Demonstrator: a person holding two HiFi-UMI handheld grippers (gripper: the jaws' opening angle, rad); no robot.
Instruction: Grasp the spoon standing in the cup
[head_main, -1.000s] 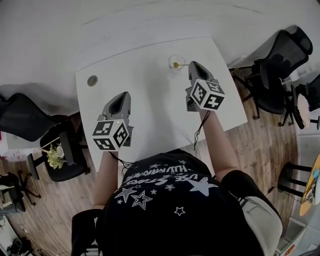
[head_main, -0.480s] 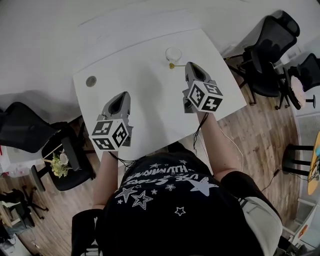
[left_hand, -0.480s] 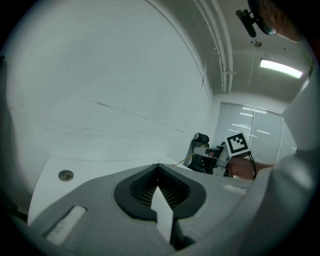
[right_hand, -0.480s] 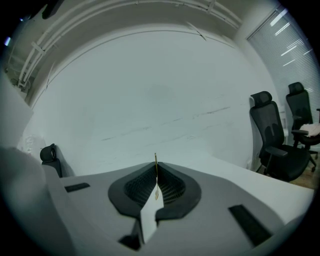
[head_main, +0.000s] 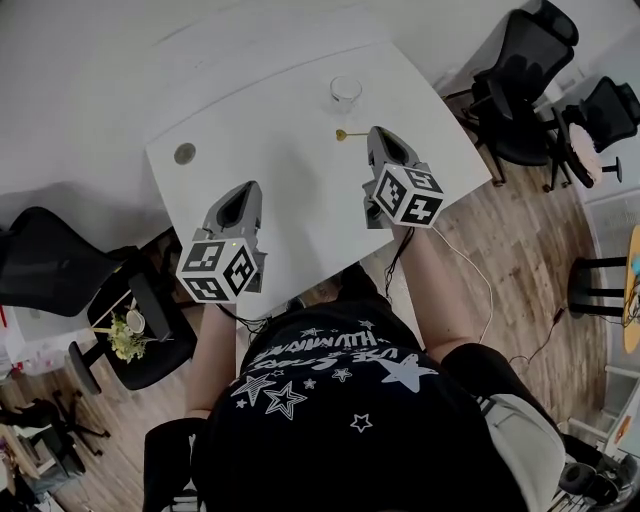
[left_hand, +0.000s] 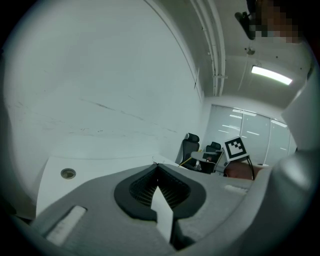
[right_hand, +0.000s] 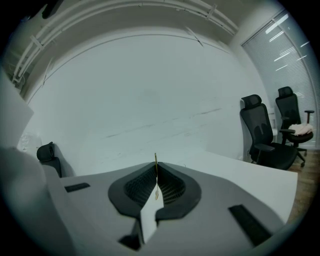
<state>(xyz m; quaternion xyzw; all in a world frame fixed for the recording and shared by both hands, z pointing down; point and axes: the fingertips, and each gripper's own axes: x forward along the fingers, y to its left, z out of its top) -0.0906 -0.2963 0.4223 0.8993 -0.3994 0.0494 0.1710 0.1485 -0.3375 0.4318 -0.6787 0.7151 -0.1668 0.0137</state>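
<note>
Head view: the right claw (head_main: 374, 137) holds the thin gold spoon (head_main: 352, 133) level, lifted out and just on the near side of the empty cup (head_main: 346, 90) on the white counter (head_main: 290, 160). The left claw (head_main: 244, 190) hangs well apart from the cup, to its near left.

Left gripper view: jaws together, nothing between them.

Right gripper view: jaws pinched on the spoon's handle.

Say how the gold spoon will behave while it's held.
The spoon looks thin and stiff, probably light. Pinched near one end by the shut right hand-held gripper, most of it sticks out, so it may pivot or slip if bumped.
</note>
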